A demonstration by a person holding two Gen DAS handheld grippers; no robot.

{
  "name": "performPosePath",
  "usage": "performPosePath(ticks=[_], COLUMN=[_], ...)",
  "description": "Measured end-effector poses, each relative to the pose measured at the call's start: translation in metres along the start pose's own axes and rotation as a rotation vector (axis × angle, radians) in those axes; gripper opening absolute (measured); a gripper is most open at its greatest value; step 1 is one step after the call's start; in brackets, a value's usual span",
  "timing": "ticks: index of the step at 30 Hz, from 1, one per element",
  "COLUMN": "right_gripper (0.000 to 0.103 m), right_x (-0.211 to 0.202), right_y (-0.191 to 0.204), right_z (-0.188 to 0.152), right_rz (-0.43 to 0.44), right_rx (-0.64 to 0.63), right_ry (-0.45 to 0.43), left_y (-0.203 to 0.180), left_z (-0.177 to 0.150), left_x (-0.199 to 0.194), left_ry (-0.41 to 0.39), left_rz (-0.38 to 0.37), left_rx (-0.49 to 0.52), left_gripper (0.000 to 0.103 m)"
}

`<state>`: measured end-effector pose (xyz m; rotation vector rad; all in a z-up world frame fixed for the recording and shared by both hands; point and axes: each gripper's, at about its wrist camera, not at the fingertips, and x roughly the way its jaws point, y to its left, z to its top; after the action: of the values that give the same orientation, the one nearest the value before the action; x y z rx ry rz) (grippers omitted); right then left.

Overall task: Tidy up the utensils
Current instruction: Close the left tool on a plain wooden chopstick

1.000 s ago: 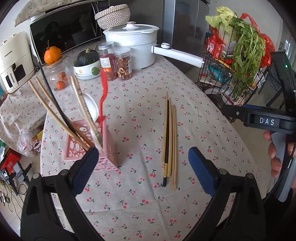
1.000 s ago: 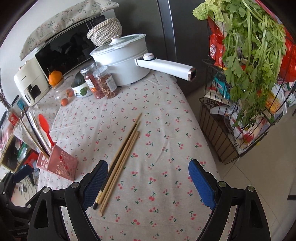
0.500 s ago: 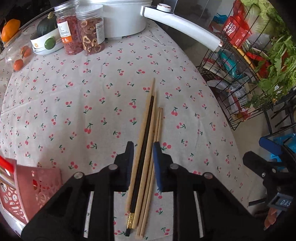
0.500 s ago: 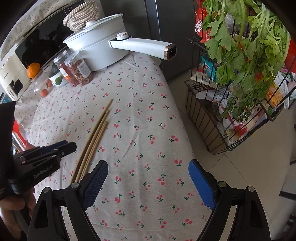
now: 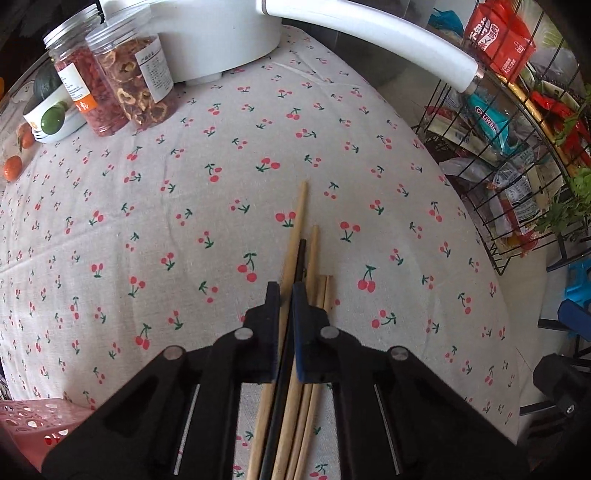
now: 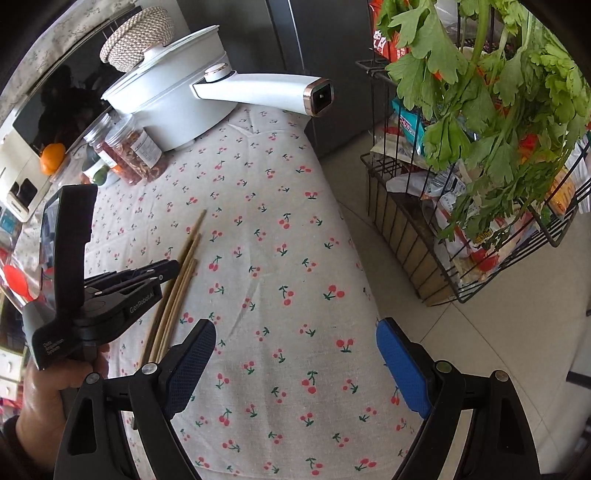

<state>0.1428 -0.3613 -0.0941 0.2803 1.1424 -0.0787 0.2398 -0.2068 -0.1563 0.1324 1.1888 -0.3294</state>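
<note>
Several chopsticks (image 5: 300, 218) lie in a bundle on the cherry-print cloth, most of them wooden and one black. My left gripper (image 5: 285, 291) points down at them, shut on the longest wooden chopstick. The black one runs close beside it, and I cannot tell whether it is pinched too. In the right wrist view the left gripper (image 6: 171, 266) sits on the chopsticks (image 6: 190, 251), with a hand holding its grip. My right gripper (image 6: 295, 354) hovers open over bare cloth to the right of the bundle. A corner of the pink utensil holder (image 5: 26, 424) shows at the lower left.
A white pot (image 5: 221, 33) with a long handle (image 5: 369, 40) stands at the back, next to two jars (image 5: 136, 81). Right of the table edge stands a wire rack (image 6: 413, 236) holding packets and leafy greens (image 6: 480, 92). Tiled floor lies below.
My left gripper swung from beside the pink holder to the chopsticks, came down and shut its jaws on them. The right gripper drifted slightly lower and stayed open.
</note>
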Motion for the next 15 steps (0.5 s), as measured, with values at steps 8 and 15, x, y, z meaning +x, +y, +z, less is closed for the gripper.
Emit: performPosePath(ticks=[8,15], right_gripper=[0.090,0.090], right_x=[0.003,0.004], right_y=[0.001,-0.001], right_z=[-0.001,-0.001], right_rz=[0.004,0.000], right_rx=[0.007,0.010], right_ry=[0.012,0.013], left_y=[0.003,0.014], left_z=[0.016,0.013], left_x=[0.011,0.012], left_ry=[0.022,0.021], left_rz=[0.017,0.030], left_rx=[-0.034,-0.042], left_gripper=[0.008,0.008])
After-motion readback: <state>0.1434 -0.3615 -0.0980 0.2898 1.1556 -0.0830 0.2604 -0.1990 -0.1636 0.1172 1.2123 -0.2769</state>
